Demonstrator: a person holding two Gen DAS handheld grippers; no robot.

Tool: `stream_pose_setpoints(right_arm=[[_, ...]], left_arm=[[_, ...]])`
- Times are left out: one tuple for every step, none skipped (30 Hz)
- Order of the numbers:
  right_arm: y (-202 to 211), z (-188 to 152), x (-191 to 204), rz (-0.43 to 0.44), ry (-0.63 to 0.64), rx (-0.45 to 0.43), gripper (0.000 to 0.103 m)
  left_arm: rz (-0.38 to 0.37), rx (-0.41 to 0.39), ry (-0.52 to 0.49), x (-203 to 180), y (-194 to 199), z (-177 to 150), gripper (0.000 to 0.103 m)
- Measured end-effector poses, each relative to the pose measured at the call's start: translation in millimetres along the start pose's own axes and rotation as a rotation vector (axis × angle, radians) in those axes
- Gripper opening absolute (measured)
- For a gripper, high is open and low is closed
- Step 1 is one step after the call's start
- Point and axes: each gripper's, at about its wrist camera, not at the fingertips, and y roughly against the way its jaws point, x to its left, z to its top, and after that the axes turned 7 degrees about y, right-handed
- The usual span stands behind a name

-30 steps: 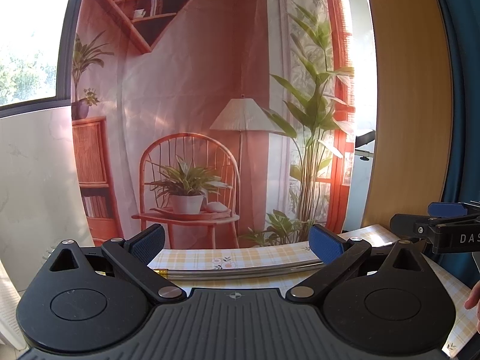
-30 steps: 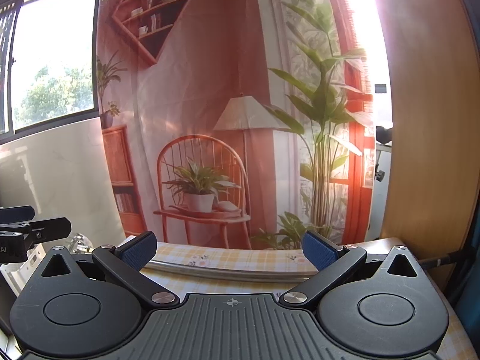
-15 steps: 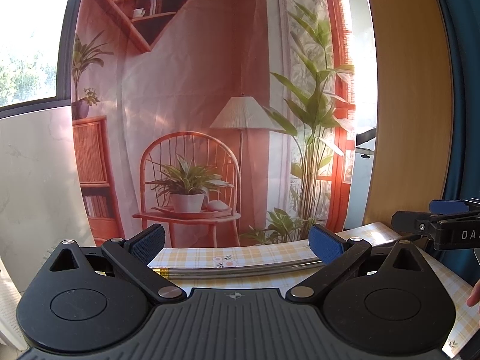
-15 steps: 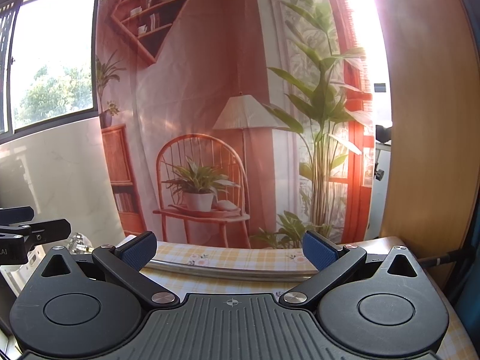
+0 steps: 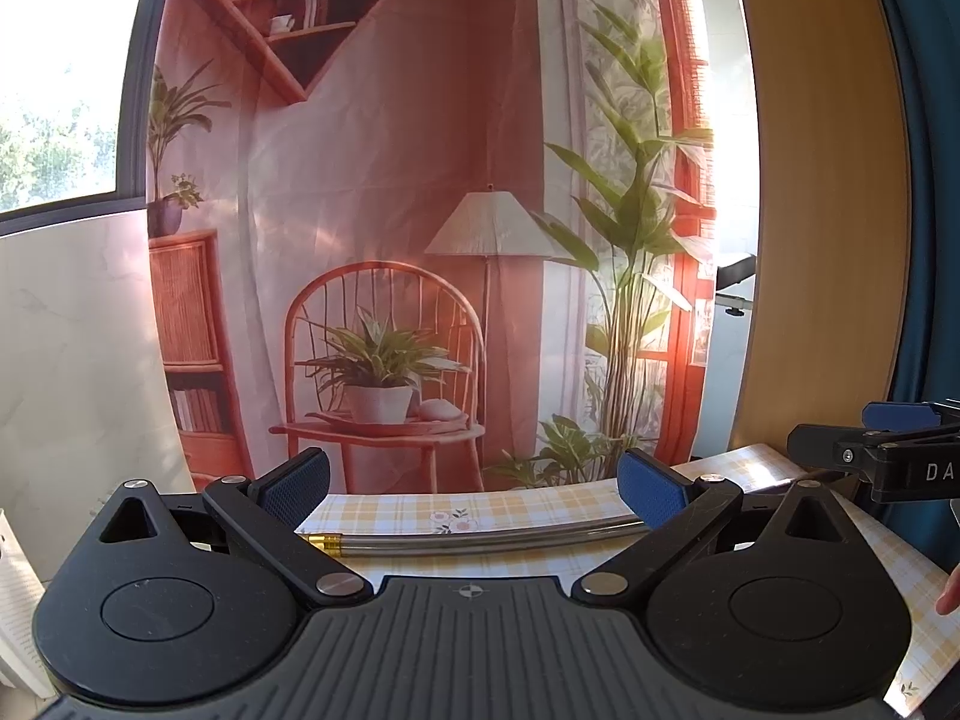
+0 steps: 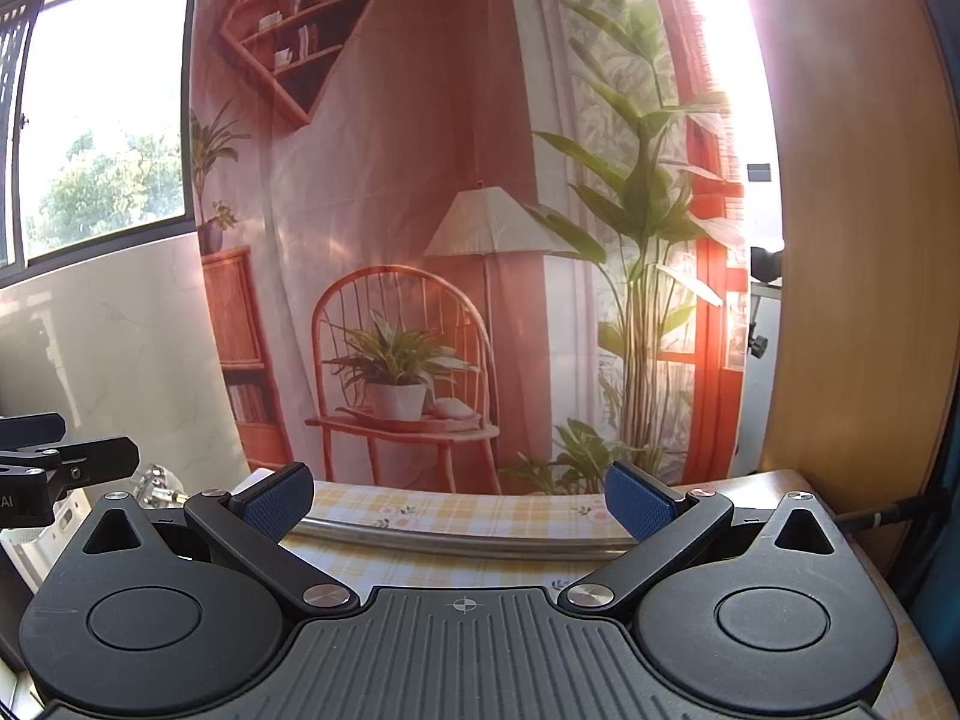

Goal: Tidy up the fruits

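Indoors, checked tablecloth [image 5: 540,507], metal rod [image 5: 480,540], printed backdrop [image 5: 390,180], window [image 6: 102,138].

Lighting: strong daylight, both feeds bright. I read it entering from the window [image 6: 102,144] at left and from behind the printed backdrop [image 6: 456,180], which glows red-pink. Glare: blown-out white streak at upper right of my right wrist feed, washing the wooden panel [image 6: 852,240]. Distortion: heavy fisheye bowing at edges; window frame and panel curve. Focus: sharp throughout; claw bodies dark, little shadow detail.
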Motion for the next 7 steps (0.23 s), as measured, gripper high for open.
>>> stream_pose_setpoints(right_arm=[[-0.2, 0.1, 0.0, 0.0, 0.0, 0.0, 0.103], [-0.4, 0.3, -0.1, 0.001, 0.0, 0.001, 0.103], [-0.4, 0.3, -0.1, 0.0, 0.0, 0.002, 0.103], [-0.2, -0.6, -0.1, 0.0, -0.001, 0.003, 0.103], [-0.2, -2.1, 0.0, 0.0, -0.001, 0.005, 0.103], [-0.2, -2.1, 0.0, 0.0, -0.001, 0.005, 0.103], [-0.5, -2.8, 0.1, 0.0, -0.001, 0.006, 0.103]], left_arm=[[-0.001, 0.0, -0.001, 0.0, 0.0, -0.1, 0.103], [0.0, -0.001, -0.001, -0.1, -0.1, -0.1, 0.103], [0.001, 0.0, -0.001, 0.0, -0.5, 0.1, 0.103], [0.002, 0.001, -0.001, -0.1, -0.7, 0.2, 0.103], [0.002, 0.001, -0.002, 0.0, -1.1, 0.2, 0.103], [0.003, 0.002, -0.001, 0.0, -1.1, 0.2, 0.103], [0.003, 0.003, -0.001, 0.0, -1.5, 0.2, 0.103]])
